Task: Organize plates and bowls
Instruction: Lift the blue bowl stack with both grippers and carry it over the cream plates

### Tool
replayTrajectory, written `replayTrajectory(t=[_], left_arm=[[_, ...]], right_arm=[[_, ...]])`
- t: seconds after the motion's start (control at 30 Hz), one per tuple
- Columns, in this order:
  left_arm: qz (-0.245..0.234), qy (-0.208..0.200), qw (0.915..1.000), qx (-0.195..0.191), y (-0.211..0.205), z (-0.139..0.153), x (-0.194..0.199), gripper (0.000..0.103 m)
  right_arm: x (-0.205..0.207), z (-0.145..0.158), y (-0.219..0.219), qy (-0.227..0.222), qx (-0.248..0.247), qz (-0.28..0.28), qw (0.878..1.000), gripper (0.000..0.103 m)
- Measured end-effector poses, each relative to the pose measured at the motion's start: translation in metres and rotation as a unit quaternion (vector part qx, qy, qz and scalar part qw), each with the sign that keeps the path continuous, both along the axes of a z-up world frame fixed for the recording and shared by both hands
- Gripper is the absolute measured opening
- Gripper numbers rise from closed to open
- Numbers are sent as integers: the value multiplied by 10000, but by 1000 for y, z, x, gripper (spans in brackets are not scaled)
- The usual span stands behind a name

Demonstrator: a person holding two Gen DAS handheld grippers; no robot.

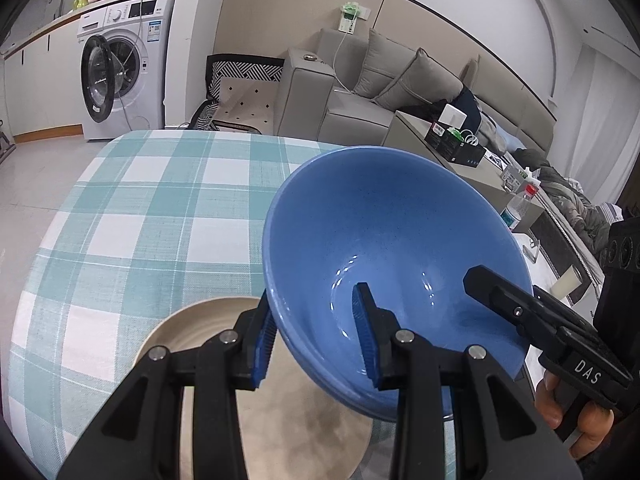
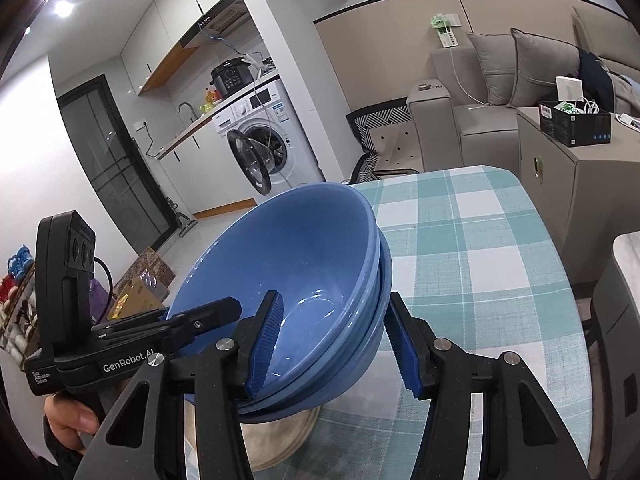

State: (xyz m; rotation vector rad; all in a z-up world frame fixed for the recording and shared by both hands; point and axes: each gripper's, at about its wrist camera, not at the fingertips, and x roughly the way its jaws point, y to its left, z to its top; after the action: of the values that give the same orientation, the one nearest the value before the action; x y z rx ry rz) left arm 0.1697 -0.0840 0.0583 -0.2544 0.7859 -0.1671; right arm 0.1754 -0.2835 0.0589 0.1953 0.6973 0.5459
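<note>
Left-wrist view looks down along the left gripper, whose jaws are drawn fairly close together and pinch the near rim of a stack of blue bowls: one blue-padded finger presses the outside wall, the other sits inside the top bowl. The stack is tilted, its mouth tipped toward the camera, and it fills the frame from the centre out toward three o'clock. Under it, at about seven o'clock, lies a beige plate on the table with the teal checked cloth; whether the bowls touch the plate I cannot tell. At four o'clock the right gripper comes in over the opposite rim, with a hand wrapped round its handle. Right-wrist view shows the same stack, and here I can count at least three nested bowls by their rims. The right gripper has its jaws partly apart and clamped across the layered wall, one finger inside the top bowl and one against the outside of the stack. At nine o'clock the left gripper grips the far rim, a hand below it at eight o'clock. A sliver of the beige plate shows beneath the bowls at six o'clock, the checked cloth spreading away toward two o'clock.
</note>
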Motion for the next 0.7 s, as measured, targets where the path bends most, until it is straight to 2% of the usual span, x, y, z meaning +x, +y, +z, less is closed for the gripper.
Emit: replayTrajectory(t=[0.7], left_arm=[[250, -44, 9997, 7, 34, -2, -21, 35]], right_arm=[[-4, -7, 32, -3, 47, 353, 9994, 54]])
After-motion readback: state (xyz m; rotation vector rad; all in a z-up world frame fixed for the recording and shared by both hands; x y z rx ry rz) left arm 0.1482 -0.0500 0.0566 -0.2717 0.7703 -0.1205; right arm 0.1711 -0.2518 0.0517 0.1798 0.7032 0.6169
